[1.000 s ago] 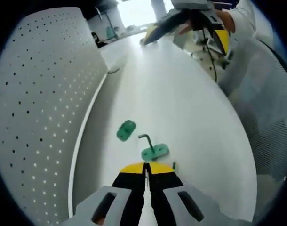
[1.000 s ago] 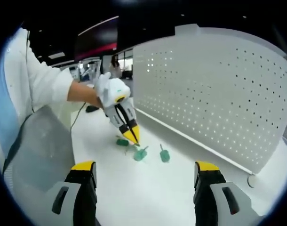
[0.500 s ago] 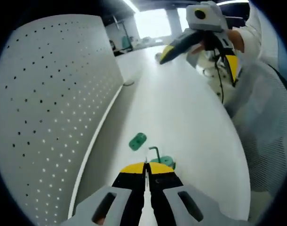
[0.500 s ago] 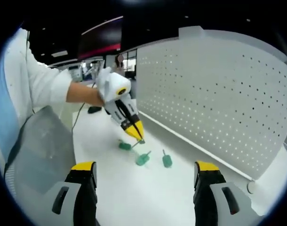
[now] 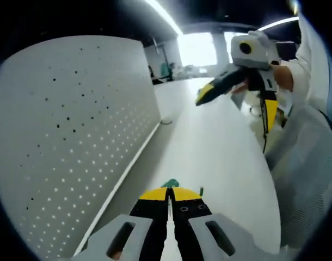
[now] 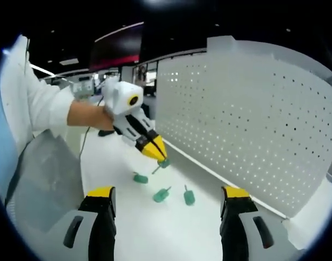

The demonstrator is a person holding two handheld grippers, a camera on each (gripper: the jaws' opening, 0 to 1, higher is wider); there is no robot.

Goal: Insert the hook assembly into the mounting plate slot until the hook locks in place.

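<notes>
Left hand-held gripper (image 5: 168, 197): in its own view the yellow-tipped jaws are pressed together at 6 o'clock, pinching a green hook piece (image 5: 170, 184) that shows just above the tips. In the right gripper view this hand-held gripper (image 6: 161, 160) sits raised above the surface, with the green piece (image 6: 164, 162) and its thin metal stem at the tips.

Right hand-held gripper (image 6: 164, 205): jaws spread wide, one at 7 o'clock and one at 5 o'clock of its own view, nothing between them. In the left gripper view it (image 5: 238, 95) appears at 1 o'clock, held up above the surface by a hand (image 5: 281, 79).

Surface (image 6: 155, 228): white, long, running along the panel.

Green pieces on the surface, right gripper view: three lie apart from one another near the centre. One short piece (image 6: 140, 178) lies toward 9 o'clock of the group. One piece with a stem (image 6: 161, 194) lies in the middle. One piece with a stem (image 6: 188, 197) lies toward 3 o'clock. Which of them is the mounting plate cannot be told.

Perforated panel (image 6: 253, 119): white, upright, along the far edge of the surface; in the left gripper view it (image 5: 73, 136) takes the 9 o'clock side.

Person: white sleeve (image 6: 43, 106) at 9 o'clock of the right gripper view, hand (image 6: 90, 115) on the left hand-held gripper.
</notes>
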